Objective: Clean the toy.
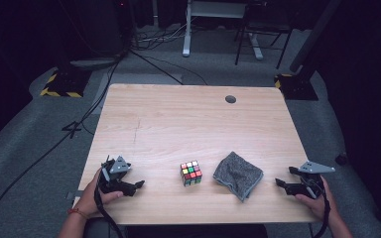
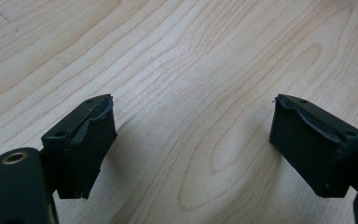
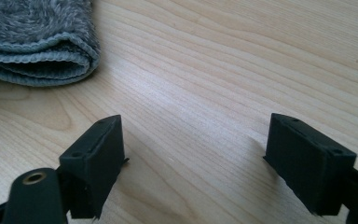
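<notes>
Left gripper (image 1: pixel 138 185), held in the person's left hand (image 1: pixel 95 197) at the near left of the wooden tabletop (image 1: pixel 188 124): fingers (image 2: pixel 81 144) spread, bare wood between them. Colour-tiled puzzle cube (image 1: pixel 191 173), near the front centre, well apart from the left gripper. Folded grey cloth (image 1: pixel 238 174), just beside the cube on its right, not touching it. Right gripper (image 1: pixel 279 184), at the near right edge, near the cloth: fingers (image 3: pixel 310 161) spread over bare wood, holding nothing.
</notes>
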The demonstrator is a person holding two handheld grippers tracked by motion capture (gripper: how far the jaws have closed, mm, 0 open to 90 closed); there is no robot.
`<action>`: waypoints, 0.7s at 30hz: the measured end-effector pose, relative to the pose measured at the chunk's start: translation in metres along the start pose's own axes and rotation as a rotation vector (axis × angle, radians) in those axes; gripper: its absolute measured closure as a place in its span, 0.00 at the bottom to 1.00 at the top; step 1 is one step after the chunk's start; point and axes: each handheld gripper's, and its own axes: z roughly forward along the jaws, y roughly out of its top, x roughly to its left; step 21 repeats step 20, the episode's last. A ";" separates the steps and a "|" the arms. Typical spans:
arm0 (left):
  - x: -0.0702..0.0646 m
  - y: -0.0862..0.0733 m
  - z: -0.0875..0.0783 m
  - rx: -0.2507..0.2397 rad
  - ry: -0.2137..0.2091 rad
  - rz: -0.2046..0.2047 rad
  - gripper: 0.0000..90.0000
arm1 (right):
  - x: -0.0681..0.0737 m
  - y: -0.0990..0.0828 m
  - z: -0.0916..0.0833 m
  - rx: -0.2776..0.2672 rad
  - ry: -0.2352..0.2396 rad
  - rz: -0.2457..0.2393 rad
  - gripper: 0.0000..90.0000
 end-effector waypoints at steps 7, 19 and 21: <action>0.000 0.000 0.000 0.002 0.000 -0.003 0.16 | 0.000 0.000 0.000 0.000 -0.002 -0.002 0.21; 0.000 0.000 0.000 0.002 0.006 -0.010 0.16 | 0.000 0.000 0.000 0.001 -0.002 -0.001 0.21; 0.000 0.000 0.000 0.002 0.007 -0.011 0.16 | 0.000 0.000 0.000 0.001 -0.002 -0.001 0.21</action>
